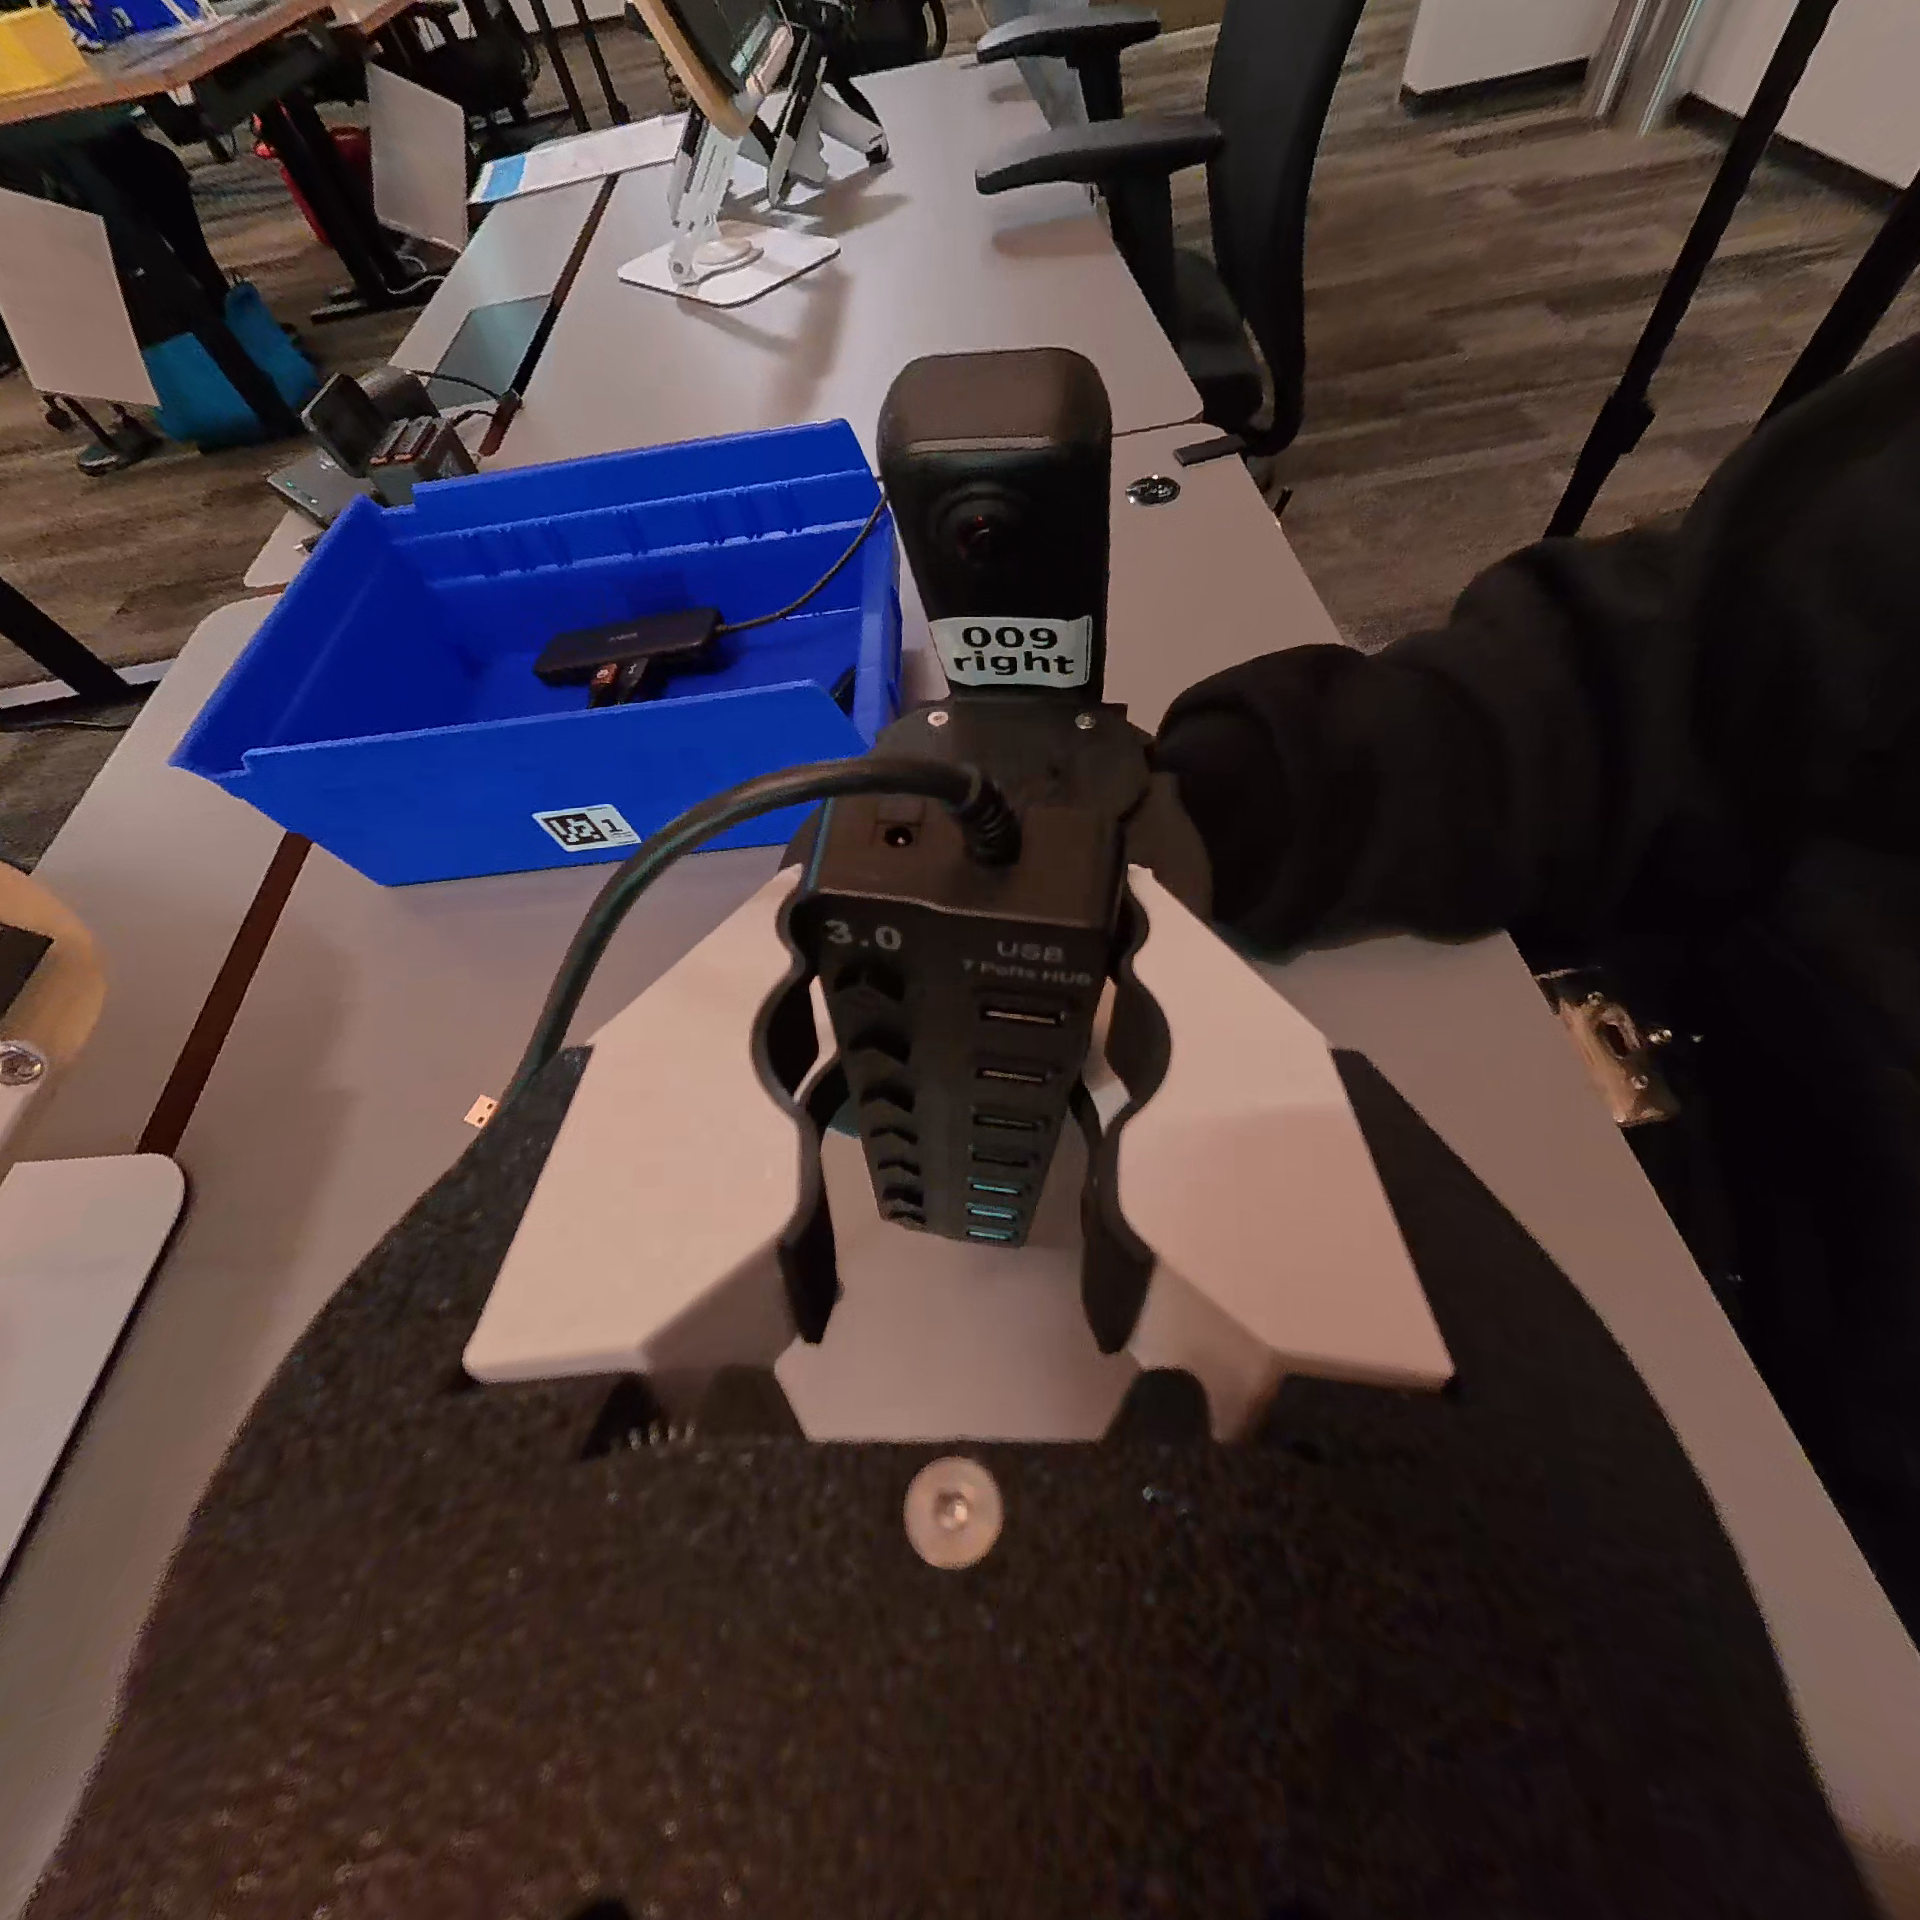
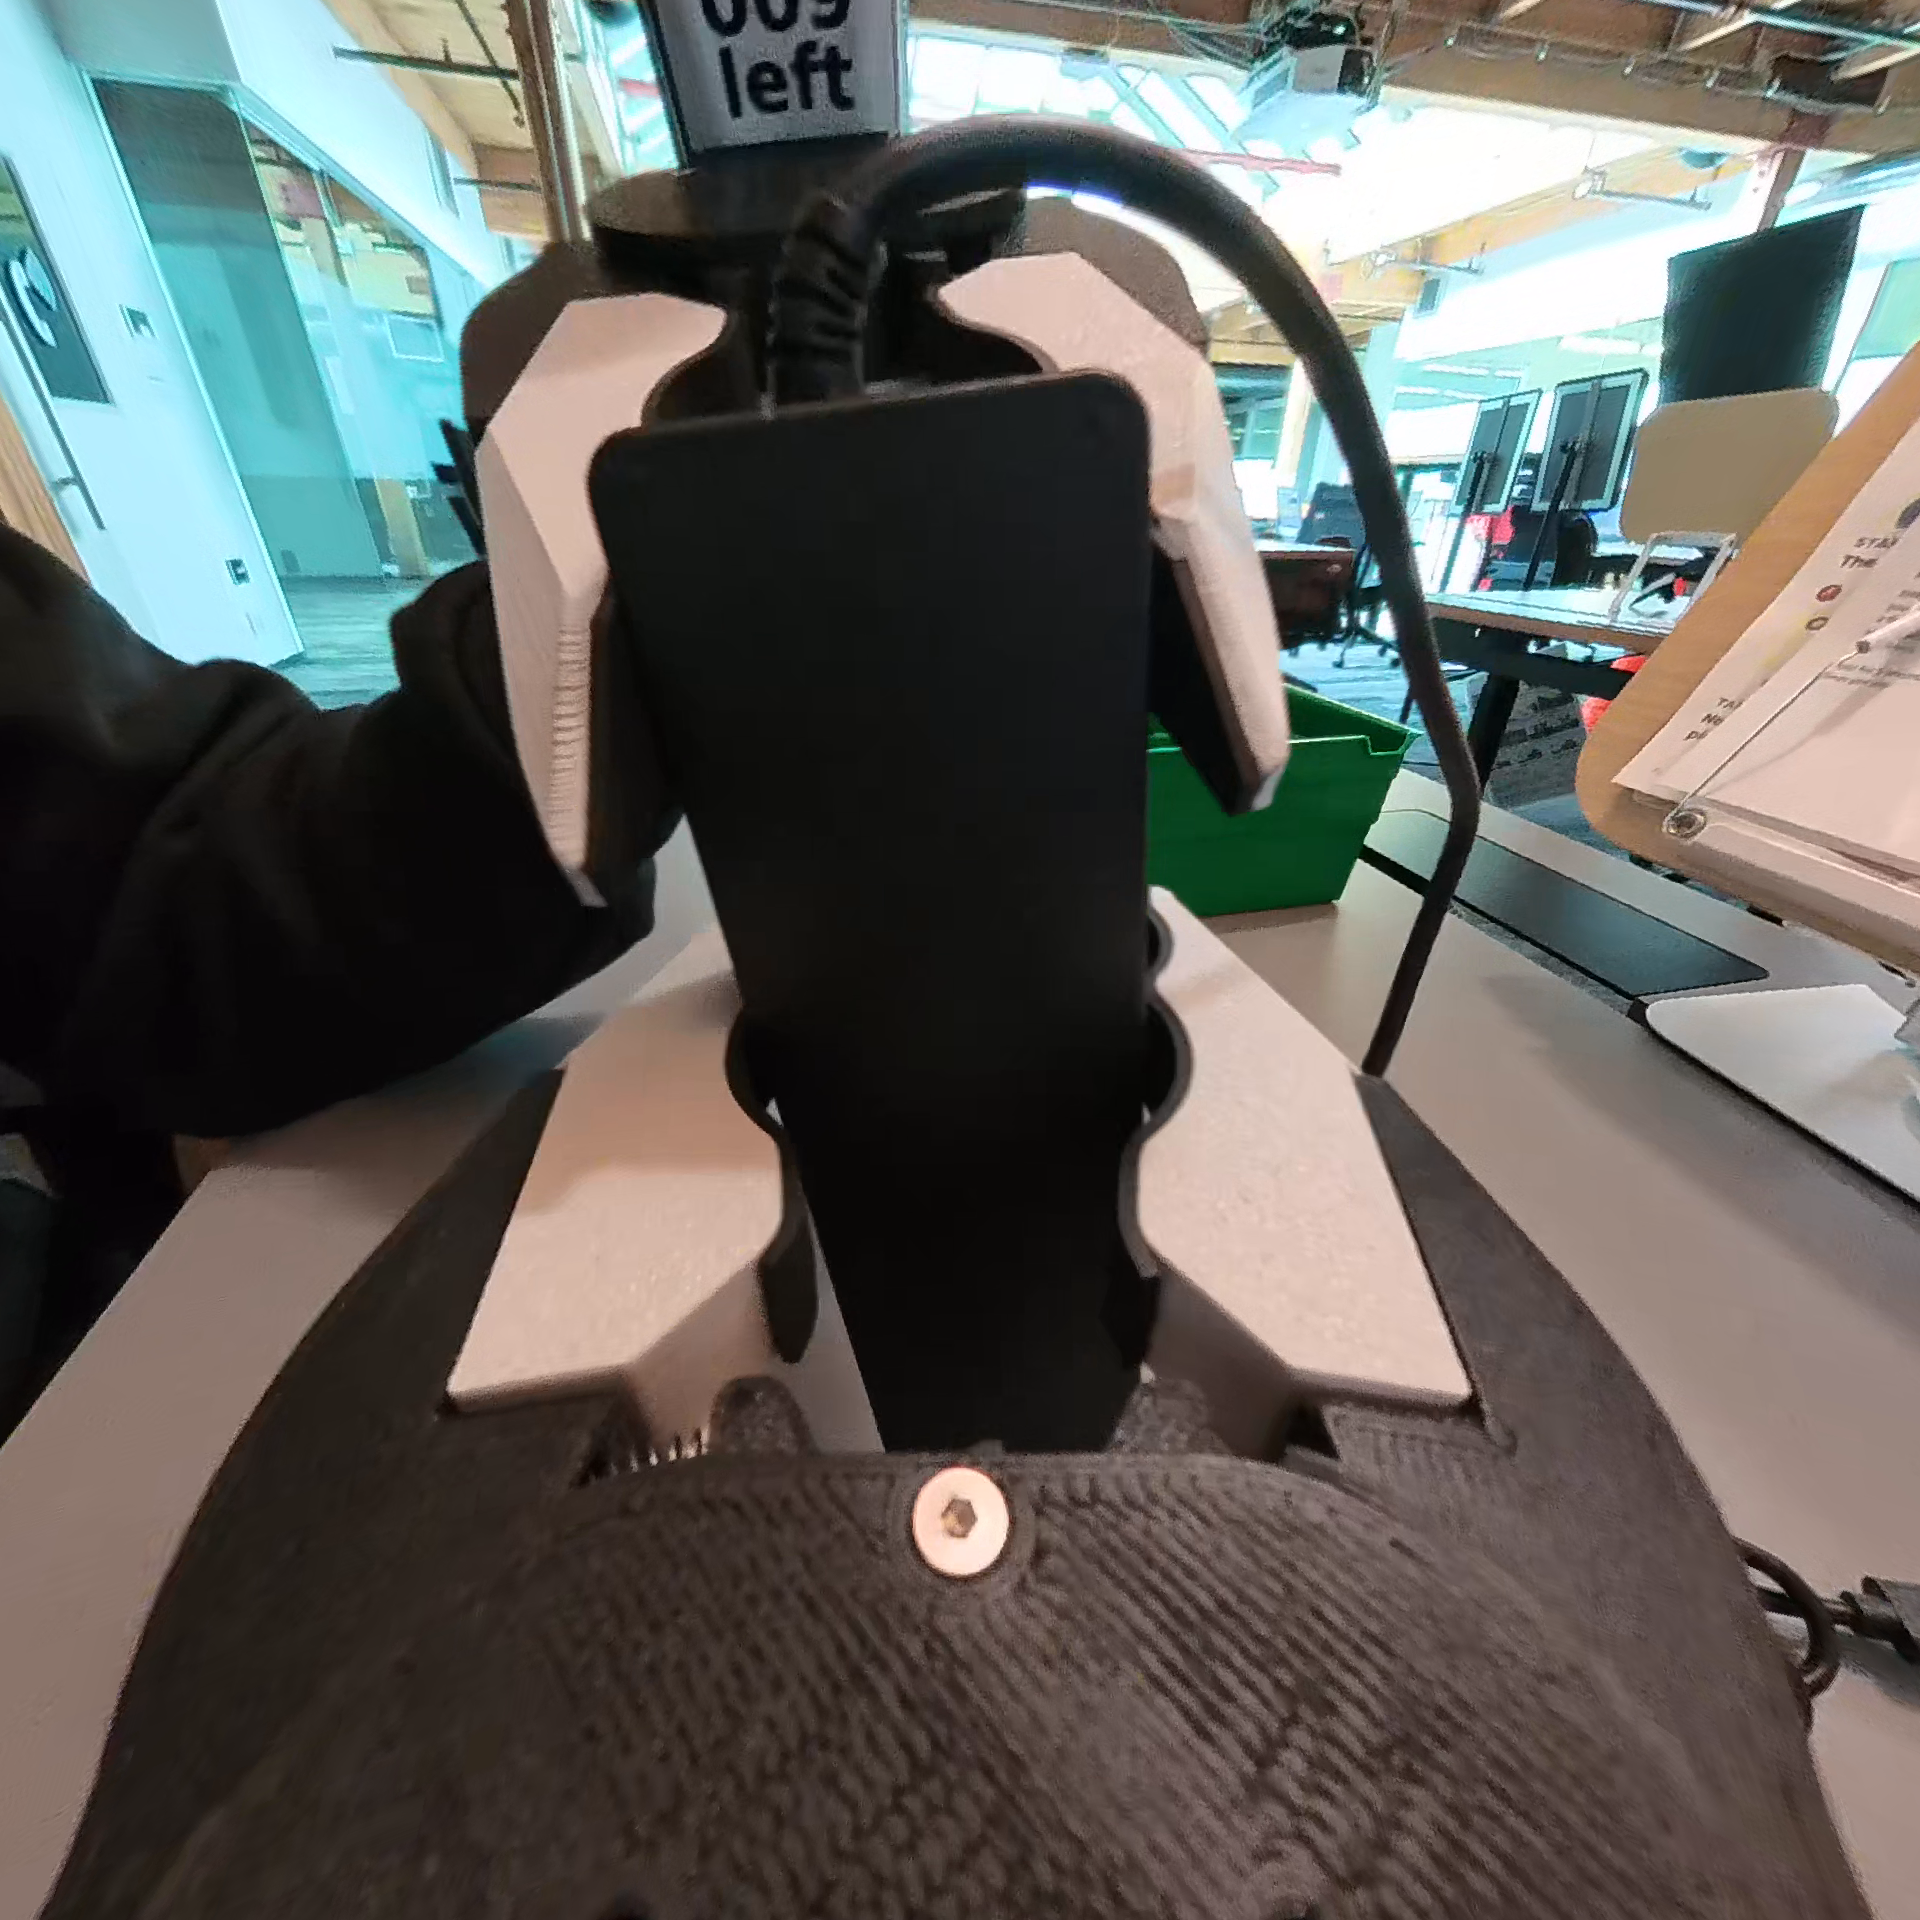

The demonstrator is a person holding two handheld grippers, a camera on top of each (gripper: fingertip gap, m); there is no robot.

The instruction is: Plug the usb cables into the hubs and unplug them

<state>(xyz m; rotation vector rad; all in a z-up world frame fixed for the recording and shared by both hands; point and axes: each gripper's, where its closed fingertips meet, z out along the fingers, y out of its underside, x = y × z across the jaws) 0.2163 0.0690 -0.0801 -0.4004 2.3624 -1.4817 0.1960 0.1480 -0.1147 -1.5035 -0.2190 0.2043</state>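
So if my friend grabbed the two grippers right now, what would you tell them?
Left gripper: shut on the black USB hub, port side facing its camera.
Right gripper: shut on the same hub from the opposite end, seeing its plain back.
The hub's own cable trails to the table; its ports look empty.
A second, slimmer hub lies in the blue bin.
Left to do: plugging cables into this hub, then unplugging.

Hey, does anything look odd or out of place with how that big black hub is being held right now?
Yes: both grippers clamp the same USB hub from opposite ends, left gripper and right gripper. No ports appear to hold a plug, and its own cable trails loose to the table.
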